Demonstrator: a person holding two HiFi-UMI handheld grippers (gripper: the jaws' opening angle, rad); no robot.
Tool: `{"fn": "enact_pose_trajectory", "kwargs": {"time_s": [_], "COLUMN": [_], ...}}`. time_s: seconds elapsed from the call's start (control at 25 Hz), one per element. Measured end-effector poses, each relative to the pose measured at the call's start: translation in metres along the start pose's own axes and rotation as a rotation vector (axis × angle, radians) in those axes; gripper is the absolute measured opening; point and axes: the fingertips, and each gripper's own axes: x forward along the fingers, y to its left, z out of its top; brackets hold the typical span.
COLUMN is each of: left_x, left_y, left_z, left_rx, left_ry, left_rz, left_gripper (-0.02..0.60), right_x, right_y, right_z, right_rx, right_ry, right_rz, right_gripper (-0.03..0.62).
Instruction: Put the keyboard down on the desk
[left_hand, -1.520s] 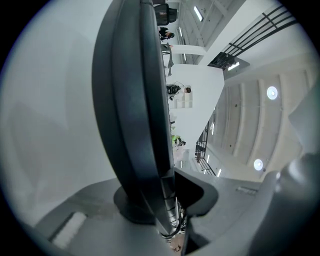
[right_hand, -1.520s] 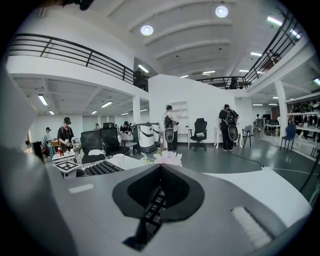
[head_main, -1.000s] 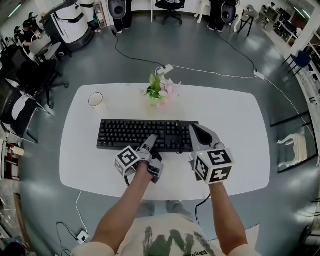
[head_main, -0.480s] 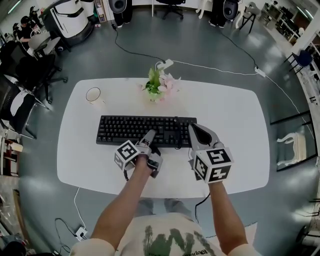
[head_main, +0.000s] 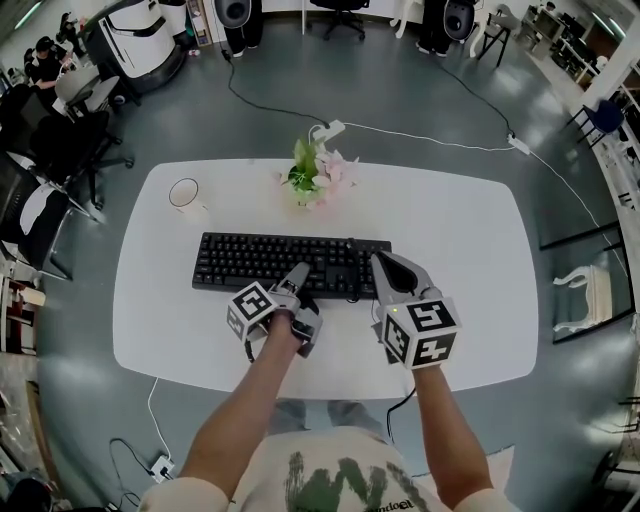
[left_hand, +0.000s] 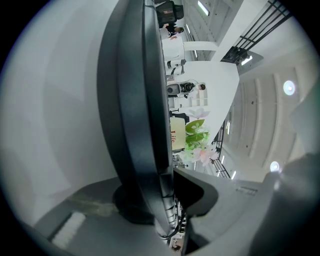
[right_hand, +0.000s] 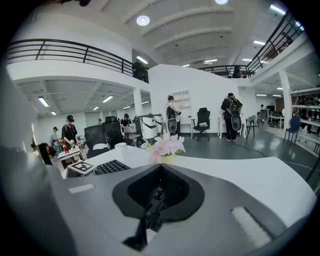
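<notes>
A black keyboard (head_main: 260, 262) lies lengthwise across the middle of the white desk (head_main: 460, 230). I cannot tell whether it rests on the desk or hangs just above it. My left gripper (head_main: 300, 272) is shut on its near long edge, right of centre. In the left gripper view the keyboard (left_hand: 140, 100) runs edge-on between the two jaws. My right gripper (head_main: 385, 265) is at the keyboard's right end, closed on that end. In the right gripper view dark key edges sit in the gripper (right_hand: 157, 200) between the jaws, and more of the keyboard (right_hand: 112, 166) shows to the left.
A white mug (head_main: 186, 195) stands at the desk's far left. A small pot of pink flowers (head_main: 315, 175) sits just behind the keyboard. A cable (head_main: 352, 262) crosses the keyboard's right part. Office chairs and people are off to the left, beyond the desk.
Both grippers and the keyboard keep the same hold. The whole group has shifted only slightly in the picture along with the desk, so mostly the head moved.
</notes>
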Motion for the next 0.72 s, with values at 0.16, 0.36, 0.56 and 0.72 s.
{"fn": "enact_pose_trajectory", "kwargs": {"time_s": [0.16,0.36,0.56,0.72], "left_x": [0.0,0.0,0.0,0.001], "left_y": [-0.003,-0.005,-0.011,-0.012], "left_z": [0.0,0.0,0.0,0.003], "left_rx": [0.001,-0.007,-0.04,-0.094], "left_ry": [0.001,0.002,-0.005,-0.017], "left_rz": [-0.014,-0.022,-0.048,-0.038], "left_gripper": [0.106,0.127,0.199,0.303], "right_x": [0.0,0.001,0.002,0.002], "right_y": [0.0,-0.001,-0.003,-0.001], "right_z": [0.001,0.0,-0.001,-0.002], "right_rx": [0.004,0.007,0.013,0.017], "right_ry": [-0.002,0.0,-0.001,-0.001], "right_rz": [0.001,0.004,0.006,0.011], "right_gripper": [-0.002,-0.001,-0.001,-0.001]}}
